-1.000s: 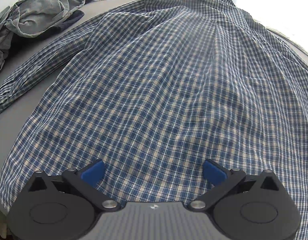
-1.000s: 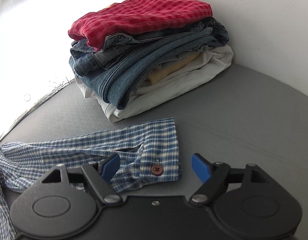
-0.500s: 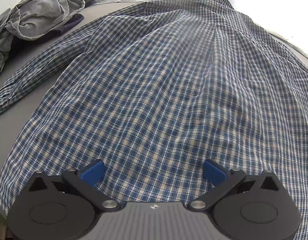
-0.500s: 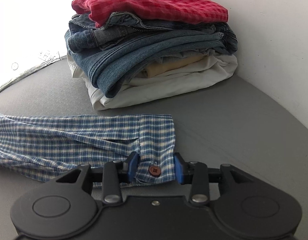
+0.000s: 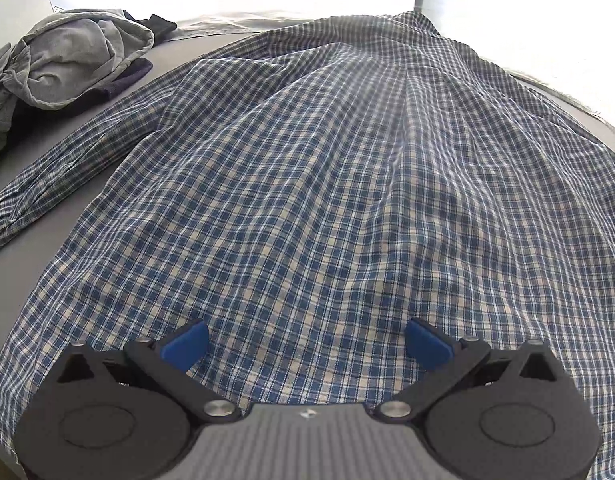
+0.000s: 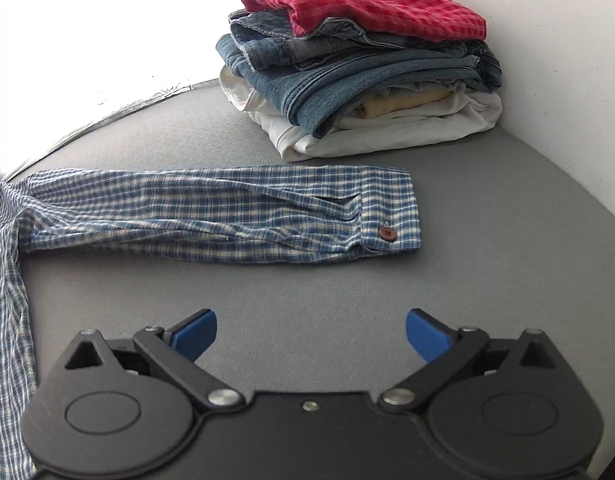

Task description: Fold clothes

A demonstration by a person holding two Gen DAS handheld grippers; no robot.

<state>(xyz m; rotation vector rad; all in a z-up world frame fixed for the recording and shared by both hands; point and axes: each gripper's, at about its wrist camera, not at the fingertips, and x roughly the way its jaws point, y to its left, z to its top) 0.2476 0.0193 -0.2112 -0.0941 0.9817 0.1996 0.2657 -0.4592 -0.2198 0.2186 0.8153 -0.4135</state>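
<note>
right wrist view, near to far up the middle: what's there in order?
Open right tongs → bare grey table → plaid shirt sleeve lying flat, with its buttoned cuff → stack of folded clothes, red checked shirt on top → white wall.

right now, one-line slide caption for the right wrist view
Open right gripper hovers over the grey table, short of the plaid shirt sleeve laid flat before a stack of folded clothes.

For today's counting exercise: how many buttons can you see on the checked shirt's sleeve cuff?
1. A brown button sits on the cuff of the checked shirt's sleeve, near its lower edge. Others may be hidden under the fabric.
</note>
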